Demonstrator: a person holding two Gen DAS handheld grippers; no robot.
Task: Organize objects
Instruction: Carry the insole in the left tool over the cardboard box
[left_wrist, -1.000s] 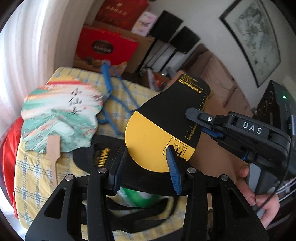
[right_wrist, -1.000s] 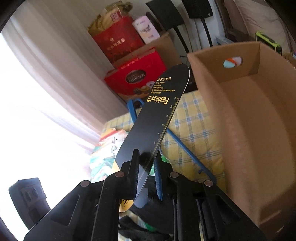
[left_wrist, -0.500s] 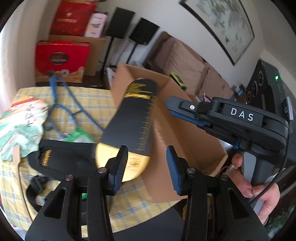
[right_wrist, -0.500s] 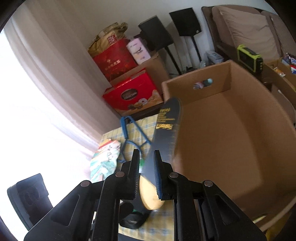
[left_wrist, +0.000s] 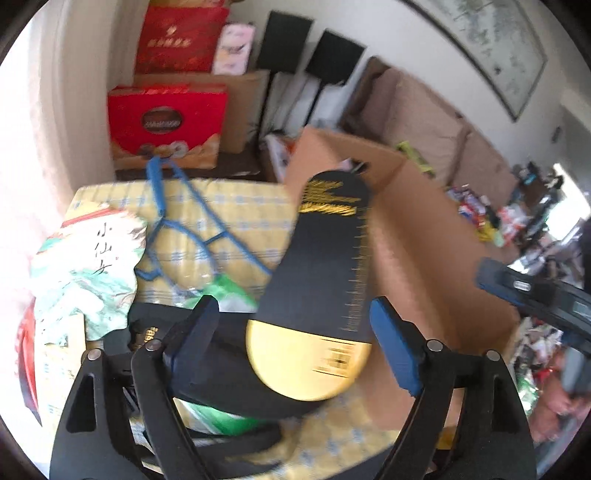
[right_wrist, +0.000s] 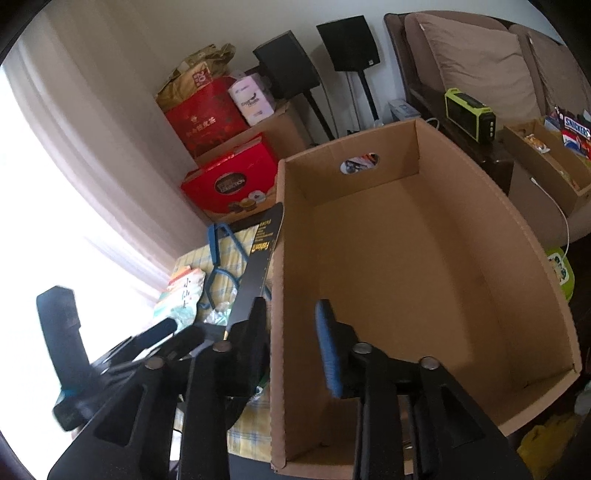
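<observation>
Checked yellow cloth (left_wrist: 240, 210), flat black-and-gold insole (left_wrist: 325, 295) loose between opening left hand-held gripper (left_wrist: 295, 343)

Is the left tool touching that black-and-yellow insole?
Cannot tell. Left wrist view: left tool, jaws opening; the insole clears one finger, but its blurred edge meets the blue pad.

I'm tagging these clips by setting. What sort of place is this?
Most likely a lived-in home living room: a cushioned sofa, two speakers on stands, and a framed picture on the wall.
</observation>
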